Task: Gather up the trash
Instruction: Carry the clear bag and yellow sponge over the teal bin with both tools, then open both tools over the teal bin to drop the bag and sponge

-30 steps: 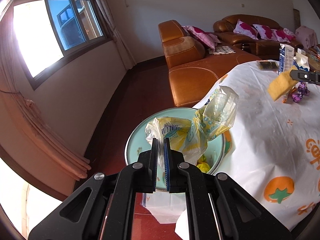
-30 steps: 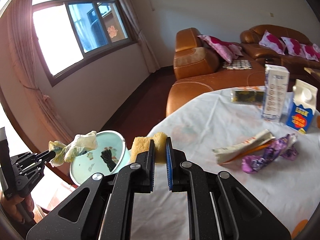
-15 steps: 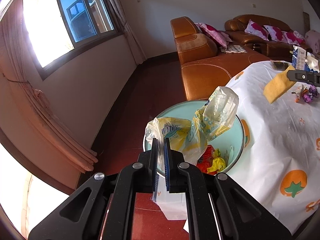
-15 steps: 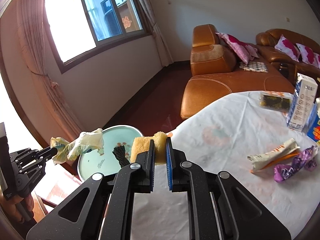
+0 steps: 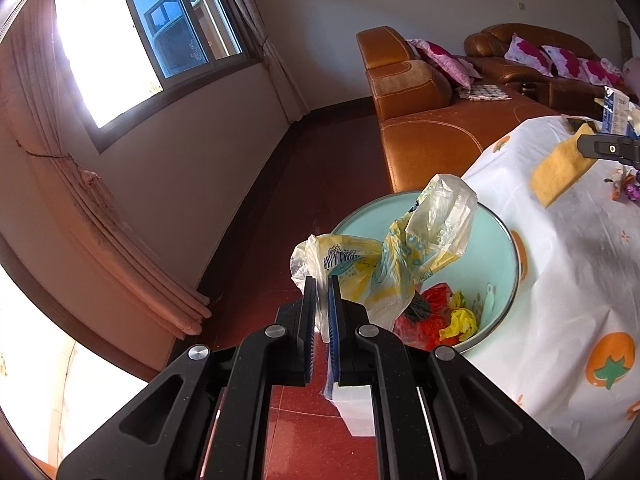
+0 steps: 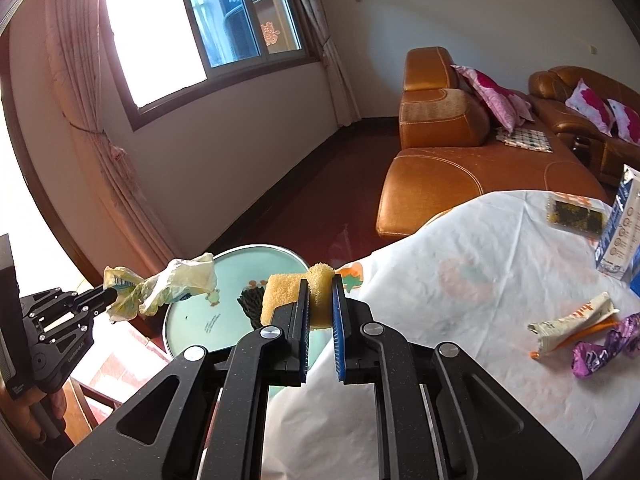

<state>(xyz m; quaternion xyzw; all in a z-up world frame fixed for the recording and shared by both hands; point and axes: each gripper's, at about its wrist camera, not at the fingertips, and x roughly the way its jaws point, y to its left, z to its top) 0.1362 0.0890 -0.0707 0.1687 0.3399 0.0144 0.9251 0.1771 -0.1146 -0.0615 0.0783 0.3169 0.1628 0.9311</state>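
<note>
2 hand-held grippers clamp trash: left (image 5: 320, 284) pinches a plastic bag (image 5: 384, 256), right (image 6: 320, 284) a sponge (image 6: 296, 292).

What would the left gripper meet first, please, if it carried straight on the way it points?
Probably the pale green basin: the left gripper, shut on the crumpled plastic bag, points down toward it, though depth is unclear.

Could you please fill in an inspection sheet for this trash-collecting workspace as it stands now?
Surface: table under a white fruit-print cloth.
Job's things: basin beside the table edge, holding crumpled red and yellow trash; wrappers on the cloth.
Clutter: cartons, dark packet.
Grippers: left gripper shut on plastic bag over the basin; right gripper shut on sponge.
Cables: nothing seen.
Surroundings: sofa, window, curtains.
</note>
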